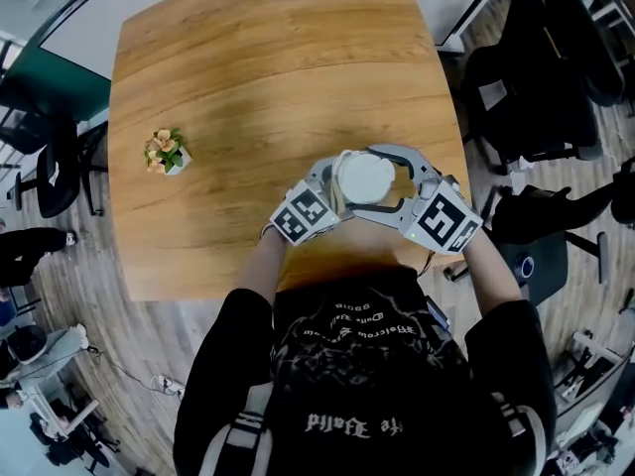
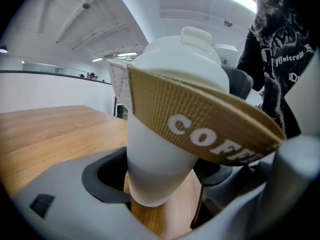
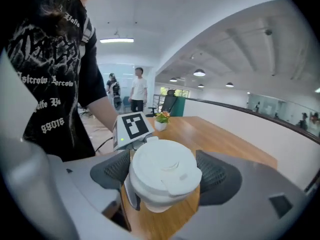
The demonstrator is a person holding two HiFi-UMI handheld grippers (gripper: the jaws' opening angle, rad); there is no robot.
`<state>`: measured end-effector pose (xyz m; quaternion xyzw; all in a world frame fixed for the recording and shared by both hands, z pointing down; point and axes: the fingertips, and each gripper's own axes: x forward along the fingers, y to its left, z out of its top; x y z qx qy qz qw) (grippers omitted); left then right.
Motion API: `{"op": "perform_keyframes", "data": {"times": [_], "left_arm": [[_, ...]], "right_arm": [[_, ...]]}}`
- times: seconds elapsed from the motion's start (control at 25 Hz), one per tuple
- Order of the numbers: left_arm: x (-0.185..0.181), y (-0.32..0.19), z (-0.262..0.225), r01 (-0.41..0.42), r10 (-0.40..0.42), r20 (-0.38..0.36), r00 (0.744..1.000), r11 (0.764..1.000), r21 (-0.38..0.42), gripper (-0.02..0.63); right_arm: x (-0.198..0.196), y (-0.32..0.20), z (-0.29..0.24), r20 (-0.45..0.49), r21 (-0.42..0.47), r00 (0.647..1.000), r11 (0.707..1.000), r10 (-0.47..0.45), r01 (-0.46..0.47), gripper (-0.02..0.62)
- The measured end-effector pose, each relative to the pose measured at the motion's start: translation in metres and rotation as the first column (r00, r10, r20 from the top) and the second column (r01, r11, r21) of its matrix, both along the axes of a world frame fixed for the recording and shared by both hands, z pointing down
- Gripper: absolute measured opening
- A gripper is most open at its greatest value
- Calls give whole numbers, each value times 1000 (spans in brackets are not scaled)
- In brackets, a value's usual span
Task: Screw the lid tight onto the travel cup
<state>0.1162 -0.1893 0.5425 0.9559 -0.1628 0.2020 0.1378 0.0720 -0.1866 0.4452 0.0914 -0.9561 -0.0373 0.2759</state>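
A white travel cup with a brown cardboard sleeve stands on the wooden table near its front edge. A white lid sits on top of the cup. My left gripper holds the cup low on its body, a dark pad on each side. In the head view this left gripper comes in from the left, its tips hidden under the lid. My right gripper reaches in from the right at lid height, both pads against the rim. From above, the right gripper curves round the lid.
A small pot of flowers stands at the table's left side, well apart from the cup. Black office chairs stand to the right of the table and another to the left. People stand far behind in the right gripper view.
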Motion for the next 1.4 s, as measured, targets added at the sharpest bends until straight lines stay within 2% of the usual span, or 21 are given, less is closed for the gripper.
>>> {"op": "perform_keyframes", "data": {"times": [0.12, 0.28, 0.48, 0.64, 0.72, 0.8, 0.84, 0.92, 1.04, 1.08, 1.12, 1.16, 1.24, 1.32, 1.4], "left_arm": [[0, -1, 1, 24, -24, 0, 1000, 1000, 7, 414], [0, -2, 5, 83, -83, -7, 997, 996, 25, 413], [0, -5, 4, 139, -139, -2, 990, 989, 51, 413], [-2, -6, 4, 177, -176, -13, 984, 983, 58, 413], [-1, -7, 3, 184, -183, -13, 983, 981, 62, 413], [-1, -6, 4, 178, -178, -10, 984, 982, 61, 413], [-1, -6, 4, 174, -174, -9, 985, 983, 60, 413], [-1, -5, 4, 162, -162, -8, 987, 985, 57, 413], [-1, -4, 3, 119, -119, -7, 993, 992, 51, 413], [-1, -3, 3, 96, -96, -7, 995, 994, 49, 413], [0, -2, 3, 73, -72, -4, 997, 996, 49, 413], [0, -2, 4, 52, -52, 0, 999, 997, 51, 413], [0, -1, 4, 27, -27, 11, 1000, 998, 51, 413], [0, -1, 5, 14, -14, 15, 1000, 999, 51, 413], [-2, -1, 5, -4, 3, 25, 1000, 998, 55, 413]], "right_arm": [[1, -3, -3, 79, 34, 986, 988, 145, -148, 417], [2, -7, -6, 172, 73, 929, 936, 329, -345, 419], [4, -12, -10, 252, 94, 816, 826, 520, -555, 417], [6, -13, -7, 246, 45, 688, 701, 683, -712, 428], [7, -15, -6, 239, 42, 656, 667, 716, -744, 433], [6, -14, -6, 239, 36, 663, 676, 710, -736, 436], [6, -12, -6, 245, 17, 679, 697, 692, -717, 434], [2, -7, -12, 286, -40, 738, 777, 611, -628, 433], [-3, 1, -25, 351, -33, 867, 930, 355, -367, 440], [-3, 2, -26, 333, -8, 907, 963, 256, -269, 440], [0, 2, -25, 286, 17, 944, 984, 166, -178, 440], [4, 0, -22, 224, 37, 970, 994, 91, -102, 440], [12, -4, -18, 106, 45, 994, 999, -29, 24, 440], [11, -3, -13, 0, 14, 988, 987, -157, 157, 449], [4, 0, -8, -84, -12, 950, 954, -301, 301, 451]]}}
